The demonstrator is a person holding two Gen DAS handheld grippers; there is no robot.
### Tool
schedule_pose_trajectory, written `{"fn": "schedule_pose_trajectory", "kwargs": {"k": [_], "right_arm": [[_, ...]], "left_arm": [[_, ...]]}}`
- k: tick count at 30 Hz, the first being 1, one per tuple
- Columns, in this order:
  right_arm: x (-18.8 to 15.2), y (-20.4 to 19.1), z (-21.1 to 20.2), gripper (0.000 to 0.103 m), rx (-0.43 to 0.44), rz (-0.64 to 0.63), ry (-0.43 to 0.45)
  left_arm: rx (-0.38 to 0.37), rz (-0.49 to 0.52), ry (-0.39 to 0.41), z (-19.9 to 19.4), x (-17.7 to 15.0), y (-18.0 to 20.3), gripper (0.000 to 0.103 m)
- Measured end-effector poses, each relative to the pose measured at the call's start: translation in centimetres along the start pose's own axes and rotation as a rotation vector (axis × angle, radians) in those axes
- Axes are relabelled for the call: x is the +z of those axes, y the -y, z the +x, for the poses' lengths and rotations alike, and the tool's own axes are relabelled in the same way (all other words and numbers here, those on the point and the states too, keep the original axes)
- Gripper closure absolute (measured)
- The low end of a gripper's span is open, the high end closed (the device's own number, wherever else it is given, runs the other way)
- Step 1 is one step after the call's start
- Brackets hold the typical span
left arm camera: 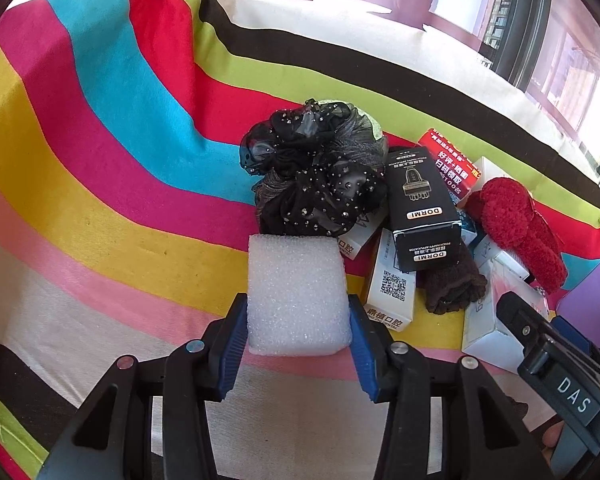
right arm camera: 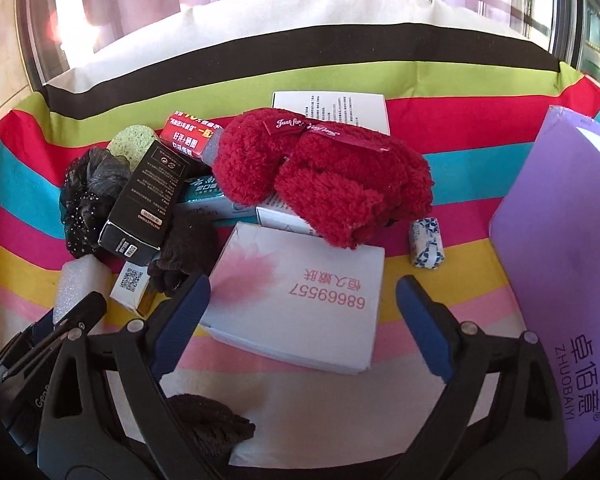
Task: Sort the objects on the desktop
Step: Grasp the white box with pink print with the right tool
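Left gripper (left arm camera: 298, 320) jaws clamp foam block (left arm camera: 296, 292); only right view shows right gripper (right arm camera: 304, 316) jaws open.

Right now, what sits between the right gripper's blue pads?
The near end of the white flat box with the pink flower print lies between the open right gripper pads, touching neither; right wrist view.

Both tools match: the left gripper (left arm camera: 298, 334) has a black plastic frame, ribbed blue pads (left arm camera: 231, 346) and round silver rivets; the right gripper (right arm camera: 304, 322) likewise, with white "DAS" lettering on its casing.
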State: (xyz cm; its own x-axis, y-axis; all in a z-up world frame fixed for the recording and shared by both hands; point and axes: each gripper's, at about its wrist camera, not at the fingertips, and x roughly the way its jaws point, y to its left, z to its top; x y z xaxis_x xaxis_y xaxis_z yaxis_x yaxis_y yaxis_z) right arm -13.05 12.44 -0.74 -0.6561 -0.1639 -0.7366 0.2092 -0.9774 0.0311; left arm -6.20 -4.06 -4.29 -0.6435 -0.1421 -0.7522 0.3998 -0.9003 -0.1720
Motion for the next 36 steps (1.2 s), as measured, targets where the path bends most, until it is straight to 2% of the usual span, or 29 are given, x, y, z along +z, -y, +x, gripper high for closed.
{"fn": "schedule_pose_trajectory", "kwargs": {"k": [3, 7, 11, 13, 17, 23, 24, 29, 36], "right_arm": [[-0.2, -0.9, -0.2, 0.003, -0.052, -0.032, 0.024], [-0.6, -0.8, -1.3, 0.002, -0.12, -0.048, 0.035], [-0.7, 0.2, -0.7, 0.001, -0.066, 0.049, 0.005], [-0.5, -0.1, -0.3, 0.001, -0.029, 0.05, -0.023], [-1.0, -1.6, -0.2, 0.001, -0.049, -0.015, -0.026], [-1.0, -0.3, 2.0, 0.002, -0.031, 0.048, -0.096], [-1.0, -0.2, 2.1, 0.007, -0.003, 0.045, -0.092], [-0.9, 0.5, 1.4, 0.008, 0.004, 0.063, -0.054], [-0.3, 2.3, -3.3, 0.008, -0.013, 0.117, 0.131]], "left_arm": [[0.005, 0.008, -0.002, 0.3, 0.2, 0.0, 0.056], [-0.002, 0.003, -0.001, 0.3, 0.2, -0.1, 0.055], [0.004, 0.01, -0.002, 0.6, 0.3, -0.1, 0.055], [0.006, 0.012, -0.003, 0.7, 0.4, -0.1, 0.055], [0.003, 0.008, -0.002, 0.7, 0.5, -0.2, 0.055], [0.001, 0.004, -0.001, 0.6, 0.4, -0.2, 0.055], [0.0, 0.004, -0.001, 0.6, 0.4, -0.2, 0.055], [-0.021, -0.021, 0.008, 0.3, 0.4, -0.8, 0.055], [-0.078, -0.045, 0.077, -0.9, 0.4, -0.4, 0.056]]}}
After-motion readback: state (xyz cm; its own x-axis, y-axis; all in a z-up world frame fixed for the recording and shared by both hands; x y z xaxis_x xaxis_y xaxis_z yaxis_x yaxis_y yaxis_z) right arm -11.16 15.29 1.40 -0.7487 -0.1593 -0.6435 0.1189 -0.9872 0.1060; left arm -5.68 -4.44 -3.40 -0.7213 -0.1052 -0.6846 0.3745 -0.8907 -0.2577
